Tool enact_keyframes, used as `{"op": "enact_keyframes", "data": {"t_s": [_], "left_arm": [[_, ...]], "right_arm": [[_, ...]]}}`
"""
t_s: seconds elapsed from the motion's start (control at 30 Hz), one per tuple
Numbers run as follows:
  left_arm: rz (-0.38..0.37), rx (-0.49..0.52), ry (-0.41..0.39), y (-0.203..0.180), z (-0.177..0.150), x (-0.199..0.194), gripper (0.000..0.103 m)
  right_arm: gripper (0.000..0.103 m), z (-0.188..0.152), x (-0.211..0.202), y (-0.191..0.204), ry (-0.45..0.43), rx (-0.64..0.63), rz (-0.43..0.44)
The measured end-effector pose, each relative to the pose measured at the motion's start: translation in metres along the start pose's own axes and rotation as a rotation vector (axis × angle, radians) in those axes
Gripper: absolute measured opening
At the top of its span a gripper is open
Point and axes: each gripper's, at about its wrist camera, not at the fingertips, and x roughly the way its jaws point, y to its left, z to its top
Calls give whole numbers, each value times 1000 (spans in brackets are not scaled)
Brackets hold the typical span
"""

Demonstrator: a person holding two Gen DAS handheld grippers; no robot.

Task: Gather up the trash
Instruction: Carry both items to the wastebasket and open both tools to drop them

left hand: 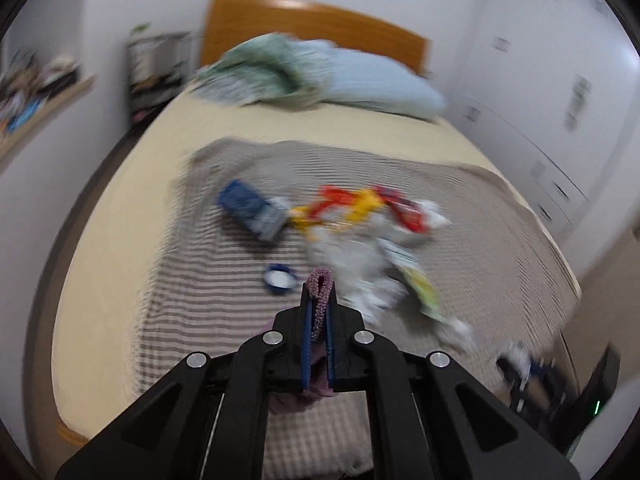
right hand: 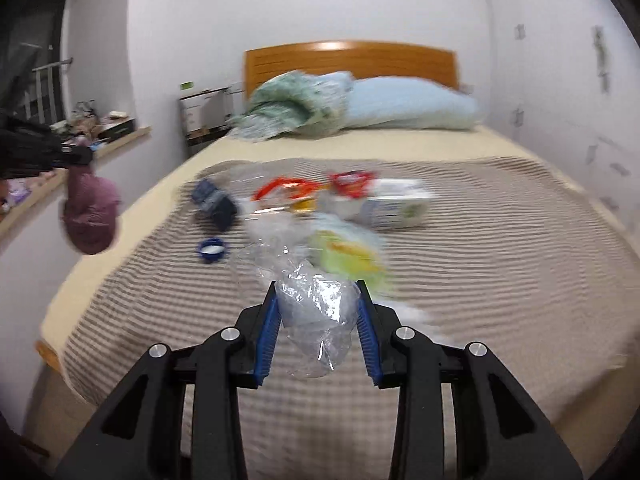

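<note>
My left gripper (left hand: 319, 294) is shut on a mauve knitted cloth (left hand: 319, 278), which pokes out above the pads and hangs below them. From the right wrist view, that left gripper (right hand: 76, 156) is raised at the left with the cloth (right hand: 90, 216) dangling. My right gripper (right hand: 317, 284) is shut on a crumpled clear plastic bag (right hand: 316, 308). On the striped blanket lie a blue packet (right hand: 214, 202), a blue cap (right hand: 213, 249), red-and-yellow wrappers (right hand: 288, 190), a white carton (right hand: 396, 202) and a green-yellow wrapper (right hand: 348, 254). Both views are blurred.
The trash lies on a bed with a grey striped blanket (right hand: 500, 260) over a cream sheet. Pale blue and green pillows (right hand: 360, 108) lean on the wooden headboard (right hand: 352, 60). A cluttered shelf (right hand: 112, 128) runs along the left wall, and white wardrobe doors (left hand: 540, 120) stand to the right.
</note>
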Motion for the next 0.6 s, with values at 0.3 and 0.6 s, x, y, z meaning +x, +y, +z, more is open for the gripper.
{"op": "enact_keyframes", "data": {"t_s": [0.3, 0.6], "left_arm": [[-263, 204, 36, -172, -57, -39, 3], [-487, 377, 134, -356, -125, -40, 3]], "right_arm": [[36, -46, -126, -153, -5, 116, -279], [36, -113, -205, -263, 35, 234, -485]]}}
